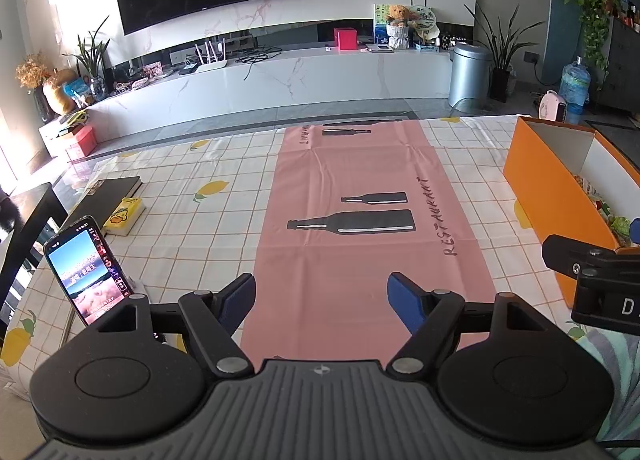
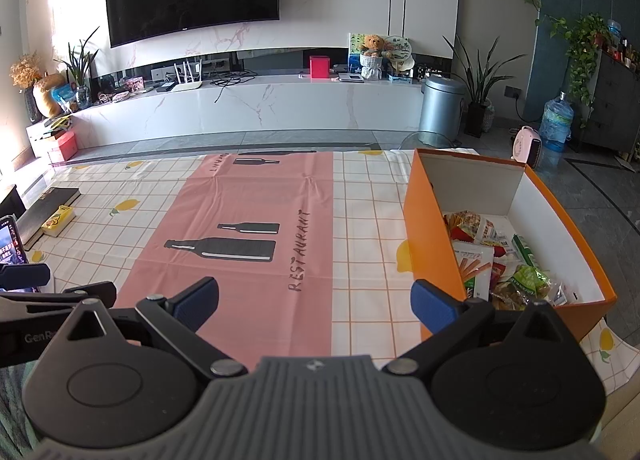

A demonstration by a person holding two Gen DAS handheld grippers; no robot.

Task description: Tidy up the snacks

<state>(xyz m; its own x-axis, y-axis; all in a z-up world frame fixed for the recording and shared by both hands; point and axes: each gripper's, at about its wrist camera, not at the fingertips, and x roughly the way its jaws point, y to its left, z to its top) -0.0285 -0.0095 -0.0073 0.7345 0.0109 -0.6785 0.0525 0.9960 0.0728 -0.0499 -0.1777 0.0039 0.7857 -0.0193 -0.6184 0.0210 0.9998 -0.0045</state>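
Reaching into the orange box (image 2: pixel 430 228) with your right hand-held gripper (image 2: pixel 316 300) spread, like your empty left hand-held gripper (image 1: pixel 322 300), you could snag its near wall and drag it; the snacks (image 2: pixel 496 260) lie heaped inside.

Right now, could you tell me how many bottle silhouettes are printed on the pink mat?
4: two near the mat's middle, a large bottle with a small bottle behind it, and two at the far end.
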